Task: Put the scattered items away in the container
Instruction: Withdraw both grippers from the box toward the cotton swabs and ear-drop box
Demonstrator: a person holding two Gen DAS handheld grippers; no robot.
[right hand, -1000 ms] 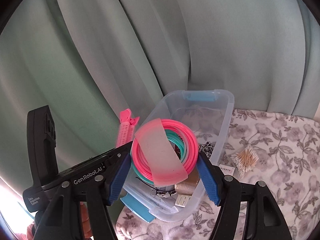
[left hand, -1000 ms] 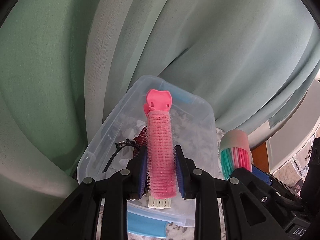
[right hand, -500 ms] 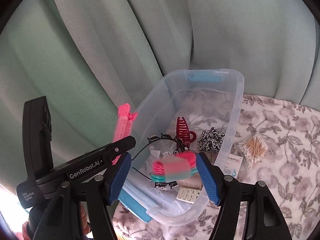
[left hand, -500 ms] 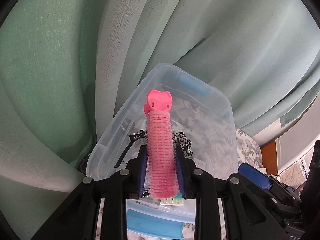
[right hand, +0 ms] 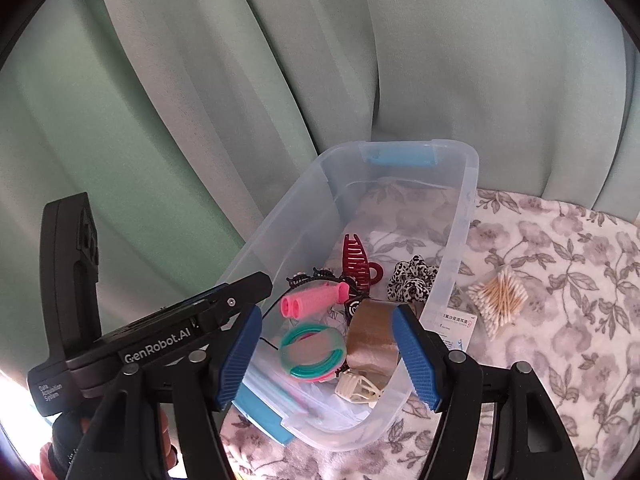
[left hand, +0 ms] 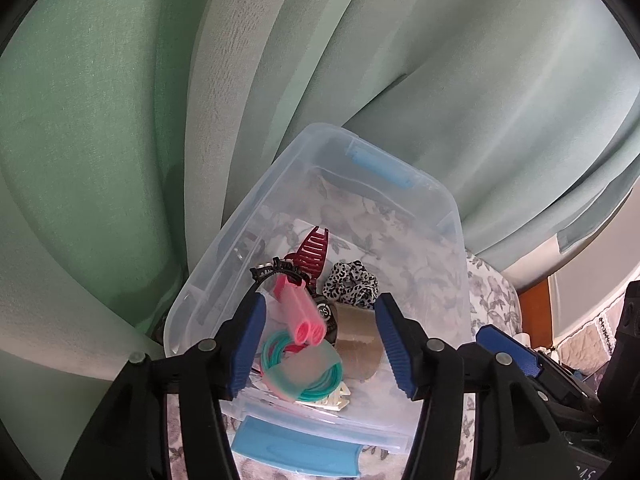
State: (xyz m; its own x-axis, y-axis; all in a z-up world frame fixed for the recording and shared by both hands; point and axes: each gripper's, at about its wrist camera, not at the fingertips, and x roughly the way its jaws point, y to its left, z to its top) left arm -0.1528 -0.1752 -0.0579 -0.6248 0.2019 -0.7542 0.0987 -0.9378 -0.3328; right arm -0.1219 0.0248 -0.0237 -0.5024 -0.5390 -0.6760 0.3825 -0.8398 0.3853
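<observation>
Opening above the clear plastic container [left hand: 224, 256], the left gripper [left hand: 316, 344] grips nothing; the pink hair roller [left hand: 298, 312] lies inside, clear of both pads, long axis running from the container's near left toward the dark red claw clip [right hand: 356, 262]. The right gripper [right hand: 326, 354] hangs spread and empty over the near rim. Cotton swabs [right hand: 498, 298] remain outside on the floral cloth [right hand: 560, 240].

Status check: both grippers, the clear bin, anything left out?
Left gripper opening, empty; right gripper open, empty. Pink roller lies in clear bin. Cotton swabs on floral cloth. Nothing blocking.
</observation>
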